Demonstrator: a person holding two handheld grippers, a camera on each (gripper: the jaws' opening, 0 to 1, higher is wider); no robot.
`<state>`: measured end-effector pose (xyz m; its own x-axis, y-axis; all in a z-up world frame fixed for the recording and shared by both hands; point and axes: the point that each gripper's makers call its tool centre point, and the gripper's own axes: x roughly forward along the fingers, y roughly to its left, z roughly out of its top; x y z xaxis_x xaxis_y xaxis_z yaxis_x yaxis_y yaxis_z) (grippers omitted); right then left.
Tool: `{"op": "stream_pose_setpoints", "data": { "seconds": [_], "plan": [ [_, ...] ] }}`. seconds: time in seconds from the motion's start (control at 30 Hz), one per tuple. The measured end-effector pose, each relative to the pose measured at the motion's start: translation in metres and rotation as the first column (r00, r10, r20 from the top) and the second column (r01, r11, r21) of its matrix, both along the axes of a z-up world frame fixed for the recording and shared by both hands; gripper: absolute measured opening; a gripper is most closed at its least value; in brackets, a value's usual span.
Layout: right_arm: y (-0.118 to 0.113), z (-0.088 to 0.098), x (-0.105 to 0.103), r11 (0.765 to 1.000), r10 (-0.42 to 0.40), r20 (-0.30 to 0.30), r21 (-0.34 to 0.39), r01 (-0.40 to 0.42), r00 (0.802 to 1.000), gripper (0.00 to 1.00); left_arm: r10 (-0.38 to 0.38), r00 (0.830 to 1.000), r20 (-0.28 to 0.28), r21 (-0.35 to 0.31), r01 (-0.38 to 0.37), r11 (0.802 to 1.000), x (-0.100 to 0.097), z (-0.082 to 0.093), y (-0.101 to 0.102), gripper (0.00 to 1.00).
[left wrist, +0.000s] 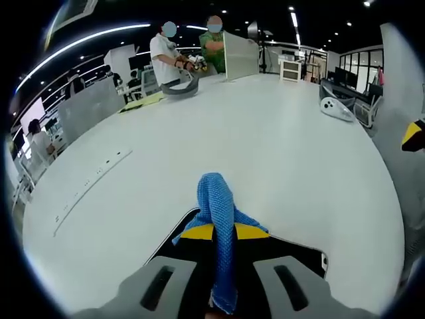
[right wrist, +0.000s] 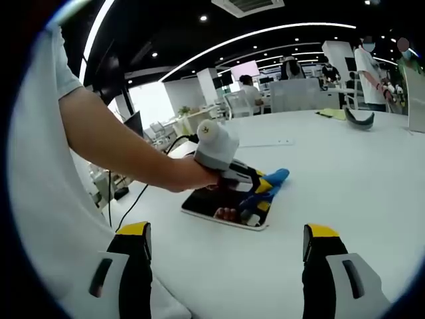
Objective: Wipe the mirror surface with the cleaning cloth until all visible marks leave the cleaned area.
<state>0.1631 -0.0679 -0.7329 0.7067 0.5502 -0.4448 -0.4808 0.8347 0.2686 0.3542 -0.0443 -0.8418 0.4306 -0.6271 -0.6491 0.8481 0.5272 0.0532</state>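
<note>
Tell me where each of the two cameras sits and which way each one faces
Left gripper view: rides on the left gripper, looking along its jaws across the white table; they pinch the blue knitted cleaning cloth over the dark rectangular mirror.
Right gripper view: rides on the right gripper, jaws apart, facing the left gripper; the person's forearm and hand show.
Shared: the cloth, mirror, table and left gripper.
</note>
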Motion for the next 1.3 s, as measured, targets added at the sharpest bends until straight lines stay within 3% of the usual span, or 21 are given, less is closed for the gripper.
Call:
{"op": "stream_pose_setpoints", "data": {
  "seconds": [0.3, 1.0, 1.1, 1.3],
  "plan": [
    [-0.001, 0.000, -0.002, 1.000, -0.003, -0.003, 0.002, 0.003, 1.000, 0.94, -0.050, 0.998, 0.034, 0.024, 0.049, 0.998, -0.003, 0.000, 0.000, 0.07],
    [-0.003, 0.003, -0.005, 1.000, -0.014, 0.001, 0.001, 0.014, 1.000, 0.94, -0.049, 0.998, 0.027, 0.031, 0.049, 0.998, -0.010, 0.000, 0.008, 0.07],
    [-0.003, 0.007, -0.003, 0.999, -0.035, -0.003, 0.036, 0.035, 0.999, 0.93, -0.044, 0.999, 0.025, 0.028, 0.043, 0.999, -0.010, 0.000, 0.010, 0.07],
    [-0.002, 0.012, -0.002, 0.999, -0.032, 0.010, 0.037, 0.032, 0.999, 0.93, -0.035, 0.999, 0.030, 0.028, 0.035, 0.999, -0.012, 0.000, 0.016, 0.07]
  ]
}}
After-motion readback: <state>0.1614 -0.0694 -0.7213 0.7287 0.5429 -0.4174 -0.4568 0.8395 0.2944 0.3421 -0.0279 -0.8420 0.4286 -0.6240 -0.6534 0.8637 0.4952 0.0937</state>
